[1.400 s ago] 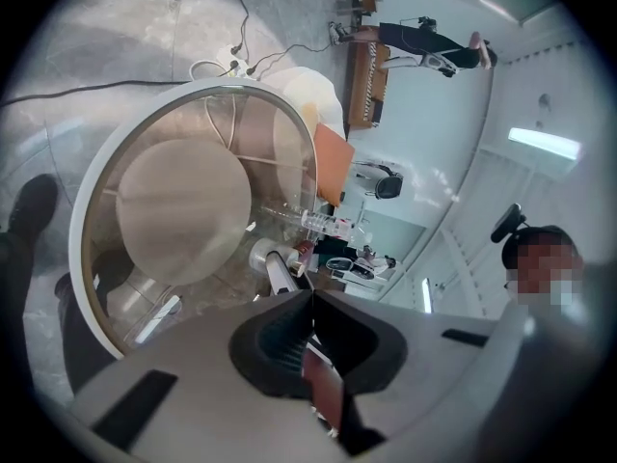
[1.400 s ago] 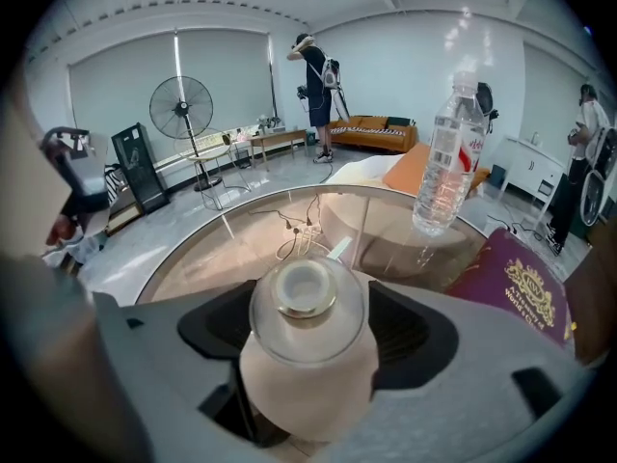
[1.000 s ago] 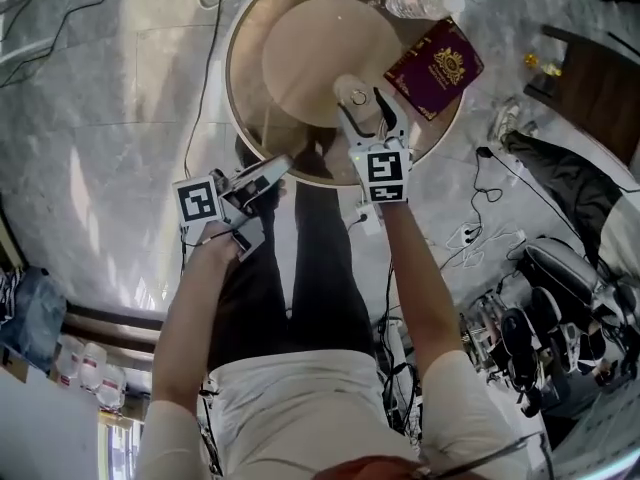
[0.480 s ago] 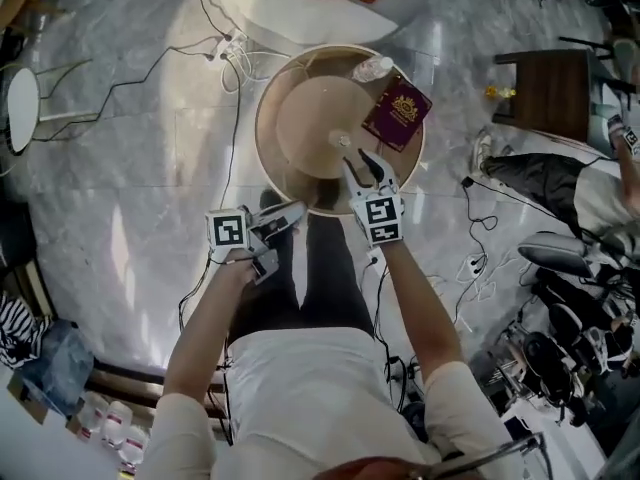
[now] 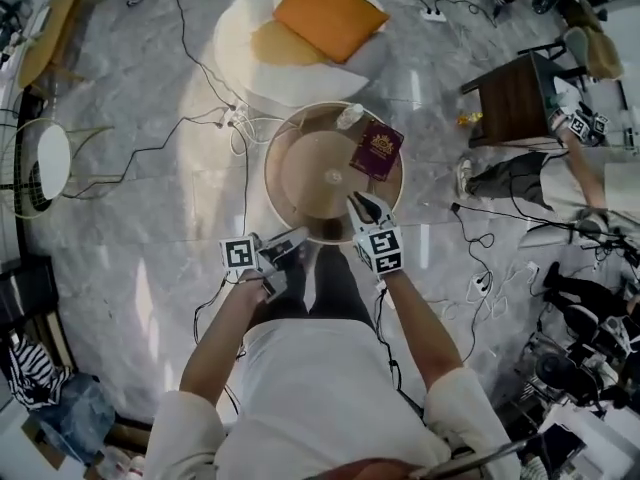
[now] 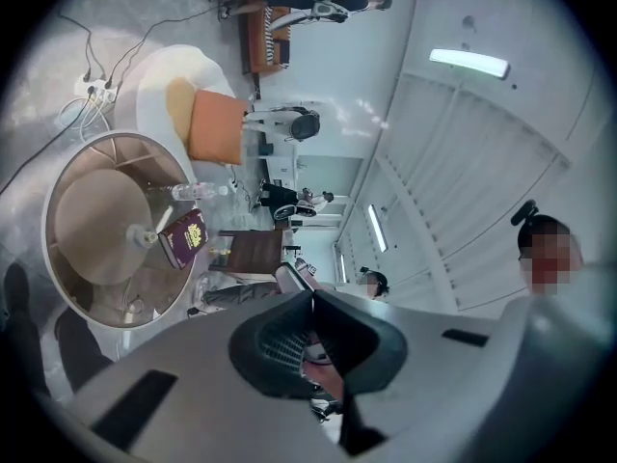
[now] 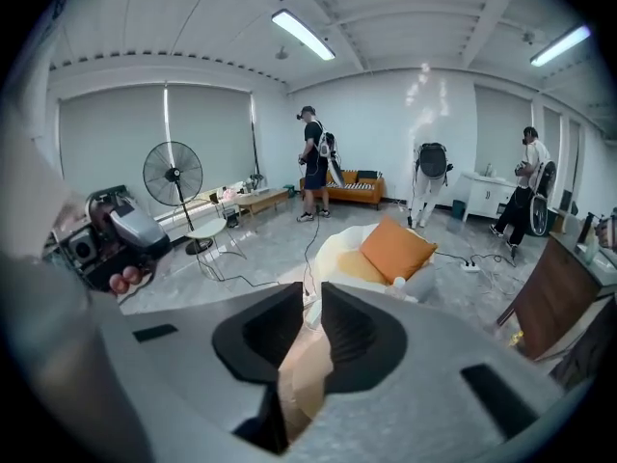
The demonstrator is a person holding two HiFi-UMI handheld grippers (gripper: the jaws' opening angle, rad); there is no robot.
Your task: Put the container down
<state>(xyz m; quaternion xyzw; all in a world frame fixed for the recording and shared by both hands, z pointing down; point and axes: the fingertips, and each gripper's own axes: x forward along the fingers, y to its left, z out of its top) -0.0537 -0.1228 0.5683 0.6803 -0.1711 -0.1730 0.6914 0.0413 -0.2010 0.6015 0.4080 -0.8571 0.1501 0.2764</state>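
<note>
Left claw [image 6: 309,302] shut, empty; right claw [image 7: 310,297], empty, just closing to a slit; round table [image 5: 310,173], maroon booklet [image 5: 376,149] below.

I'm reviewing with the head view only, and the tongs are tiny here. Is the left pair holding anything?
Observer: No. The left gripper view shows the left tongs shut, pads together, nothing between them.
Operator: And the right pair?
Observer: The right tongs have just been closing; a narrow gap shows, nothing in it.
Operator: Where's the container?
Observer: The left gripper view shows a small pale container standing on the round table, beside the maroon booklet.
</note>
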